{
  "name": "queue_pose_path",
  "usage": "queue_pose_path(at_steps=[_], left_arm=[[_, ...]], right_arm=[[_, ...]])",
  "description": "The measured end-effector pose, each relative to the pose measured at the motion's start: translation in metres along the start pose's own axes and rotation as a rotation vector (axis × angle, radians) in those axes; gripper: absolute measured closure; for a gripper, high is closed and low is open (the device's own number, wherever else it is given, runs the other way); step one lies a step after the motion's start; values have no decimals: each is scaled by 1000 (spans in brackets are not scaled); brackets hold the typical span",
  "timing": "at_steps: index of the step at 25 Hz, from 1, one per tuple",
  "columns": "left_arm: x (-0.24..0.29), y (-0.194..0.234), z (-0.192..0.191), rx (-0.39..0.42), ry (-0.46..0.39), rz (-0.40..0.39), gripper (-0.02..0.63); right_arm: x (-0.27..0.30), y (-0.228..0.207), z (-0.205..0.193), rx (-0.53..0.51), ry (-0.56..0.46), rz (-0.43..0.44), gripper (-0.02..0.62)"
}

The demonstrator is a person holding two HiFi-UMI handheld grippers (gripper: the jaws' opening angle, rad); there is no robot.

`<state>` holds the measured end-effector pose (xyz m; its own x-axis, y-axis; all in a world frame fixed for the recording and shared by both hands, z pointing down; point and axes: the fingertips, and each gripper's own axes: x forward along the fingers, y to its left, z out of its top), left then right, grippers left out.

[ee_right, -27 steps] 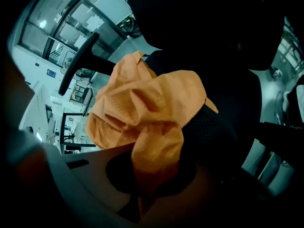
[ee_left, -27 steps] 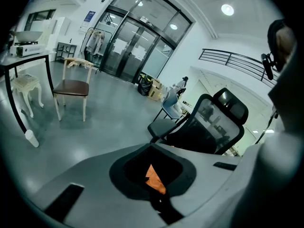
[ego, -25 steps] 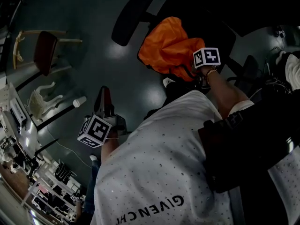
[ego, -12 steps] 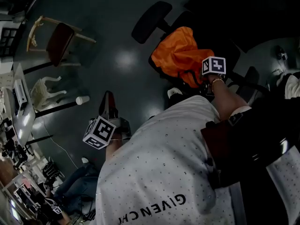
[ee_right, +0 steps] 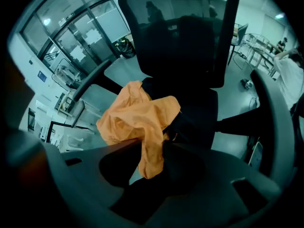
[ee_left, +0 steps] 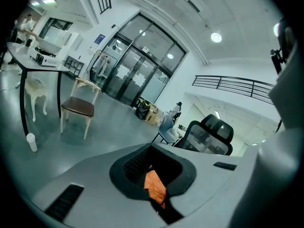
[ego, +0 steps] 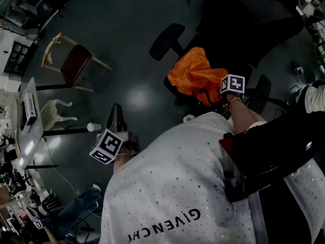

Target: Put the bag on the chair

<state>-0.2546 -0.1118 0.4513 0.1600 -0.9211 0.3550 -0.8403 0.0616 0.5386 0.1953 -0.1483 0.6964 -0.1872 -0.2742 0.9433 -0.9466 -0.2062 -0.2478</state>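
The orange bag [ego: 195,78] lies crumpled on the seat of a black office chair [ego: 238,19]. My right gripper [ego: 224,93] hangs over the bag's near edge, under its marker cube. In the right gripper view the bag [ee_right: 135,118] rests against the chair's backrest [ee_right: 190,37]. One fold hangs loose in the wide gap of my right gripper [ee_right: 152,172], whose jaws have just been opening. My left gripper [ego: 116,111] is far to the left over bare floor. In its own view the left gripper [ee_left: 159,203] shows only a narrow slit, with a small orange bit in the recess.
A wooden chair with a red seat [ego: 76,65] stands at the far left, a white paper cup [ego: 91,127] on the floor nearer me. A white table [ego: 28,121] lines the left edge. Another black office chair [ee_left: 211,134] and glass doors show ahead of the left gripper.
The right gripper's cube has lifted off the bag's bulk to its near edge, and the bag stays on the seat. The left gripper has drifted a little; the whole view has swung.
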Motion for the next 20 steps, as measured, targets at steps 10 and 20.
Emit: queue_pose_path(at_steps=[10,20], left_arm=[[-72,-1,8,50,-57,-67,604],[-151,-26,8,106,-55,-239,604]], right_arm=[[-127,33,70,-50,-565,42,588],[-322,187,36,-288,-983,567,591]])
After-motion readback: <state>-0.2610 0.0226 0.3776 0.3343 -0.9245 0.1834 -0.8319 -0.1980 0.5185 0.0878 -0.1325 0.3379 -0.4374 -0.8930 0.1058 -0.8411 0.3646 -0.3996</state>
